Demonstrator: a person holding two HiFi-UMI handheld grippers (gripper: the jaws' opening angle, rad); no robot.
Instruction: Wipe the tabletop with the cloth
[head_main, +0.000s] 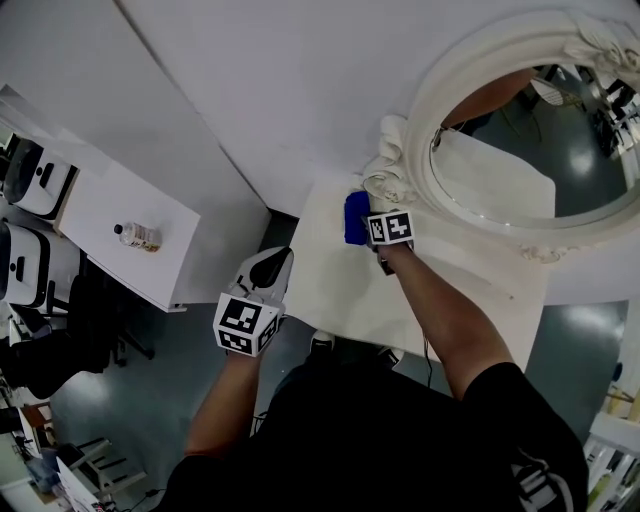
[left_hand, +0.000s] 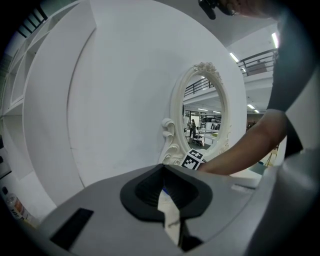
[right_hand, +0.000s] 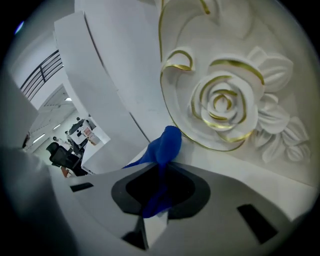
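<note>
A blue cloth (head_main: 355, 217) lies bunched at the far edge of the small white tabletop (head_main: 335, 295), against the foot of a mirror frame. My right gripper (head_main: 370, 226) is shut on it. In the right gripper view the cloth (right_hand: 165, 145) rises out of the closed jaws of the right gripper (right_hand: 160, 189) and touches the frame's base. My left gripper (head_main: 270, 265) hovers over the table's left edge, apart from the cloth. In its own view the left gripper (left_hand: 163, 187) has its jaws together with nothing between them.
A large oval mirror in an ornate white frame (head_main: 425, 120) leans at the table's far side, with a gold-edged rose ornament (right_hand: 225, 105) close to the cloth. A white wall panel (head_main: 260, 90) stands behind. To the left is a side table with a bottle (head_main: 137, 236).
</note>
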